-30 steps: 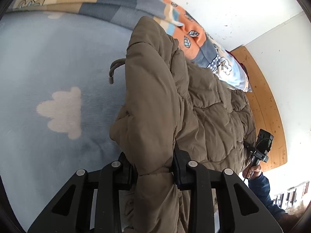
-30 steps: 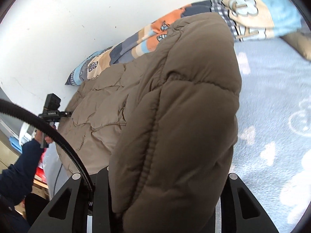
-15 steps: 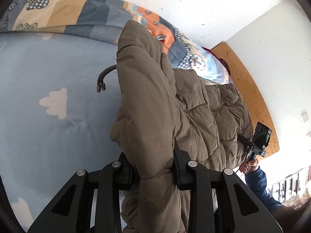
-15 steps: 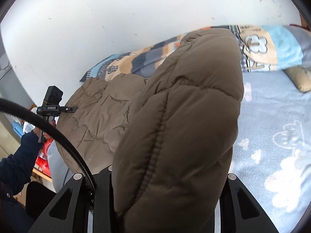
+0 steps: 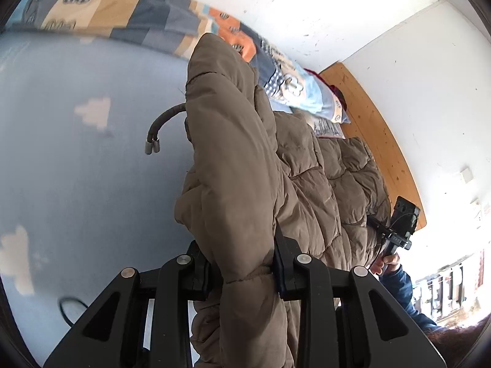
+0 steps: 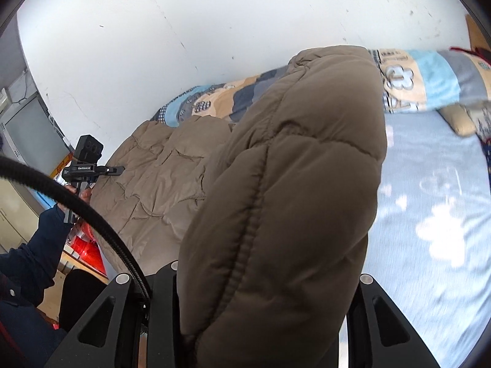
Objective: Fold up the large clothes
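Note:
A brown puffer jacket hangs over the bed, stretched between my two grippers. In the left wrist view my left gripper is shut on a thick padded fold of it, and a black drawstring with metal tips dangles from the fold. In the right wrist view my right gripper is shut on another bulky fold of the jacket, which hides its right finger. The quilted body of the jacket sags between the two grips. Each view shows the other gripper in a hand at the jacket's far edge.
Below lies a bed with a light blue blanket printed with white clouds. A patchwork quilt lies bunched along the white wall. A wooden bed end stands at the right. A black cable arcs past my right gripper. A dark blue sleeve is at lower left.
Both grippers have risen and shifted with the jacket still gripped. The bed looks farther below, and more wall and quilt show behind the folds.

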Available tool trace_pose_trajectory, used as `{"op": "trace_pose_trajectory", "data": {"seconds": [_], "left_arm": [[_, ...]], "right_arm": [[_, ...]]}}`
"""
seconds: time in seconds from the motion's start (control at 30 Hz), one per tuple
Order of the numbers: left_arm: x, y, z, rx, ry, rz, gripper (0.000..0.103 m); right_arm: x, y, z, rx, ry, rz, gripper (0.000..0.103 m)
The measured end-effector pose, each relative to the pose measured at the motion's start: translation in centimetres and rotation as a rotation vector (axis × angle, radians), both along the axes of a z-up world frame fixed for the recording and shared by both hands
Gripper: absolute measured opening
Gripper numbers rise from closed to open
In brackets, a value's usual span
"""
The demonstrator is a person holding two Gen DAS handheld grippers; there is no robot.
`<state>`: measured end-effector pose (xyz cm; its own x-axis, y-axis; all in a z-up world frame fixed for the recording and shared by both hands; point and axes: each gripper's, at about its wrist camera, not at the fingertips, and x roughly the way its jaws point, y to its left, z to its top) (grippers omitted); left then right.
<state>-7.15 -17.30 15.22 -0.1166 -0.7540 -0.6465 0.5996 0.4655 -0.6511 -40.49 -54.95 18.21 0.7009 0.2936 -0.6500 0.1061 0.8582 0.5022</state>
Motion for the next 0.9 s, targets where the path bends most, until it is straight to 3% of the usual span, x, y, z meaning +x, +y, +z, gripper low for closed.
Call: {"op": "trace_pose_trajectory", "data": {"seconds": [0.23, 0.4, 0.53, 0.57, 0.6, 0.7, 0.9], "left_arm": [[-1.2, 0.5, -5.6, 0.041, 0.073, 0.019, 0.029], [-0.4, 1.9, -9.8, 0.017, 0.159, 0.090, 0.030], [0.0, 2.7, -12.8, 0.056, 0.203, 0.140, 0.040], [0.0, 3.0, -13.3, 0.068, 0.208, 0.156, 0.044], [0.1, 3.1, -13.6, 0.069, 0.216, 0.174, 0.047], [0.0, 4.1, -13.7, 0.072, 0.242, 0.224, 0.058], [-0.7, 9.1, -10.5, -0.048, 0.217, 0.321, 0.058]], "right_arm": [[-1.9, 0.8, -4.7, 0.049, 0.091, -0.020, 0.040], [-1.6, 0.5, -9.0, 0.084, 0.183, -0.046, 0.040], [-1.7, -0.9, -11.9, 0.146, 0.246, -0.080, 0.044], [-1.6, -1.1, -12.8, 0.155, 0.272, -0.088, 0.050], [-1.7, -1.1, -13.3, 0.160, 0.291, -0.105, 0.059], [-2.1, -1.4, -14.5, 0.220, 0.326, -0.155, 0.070], [-4.1, -1.2, -12.3, 0.160, 0.344, -0.230, 0.077]]}}
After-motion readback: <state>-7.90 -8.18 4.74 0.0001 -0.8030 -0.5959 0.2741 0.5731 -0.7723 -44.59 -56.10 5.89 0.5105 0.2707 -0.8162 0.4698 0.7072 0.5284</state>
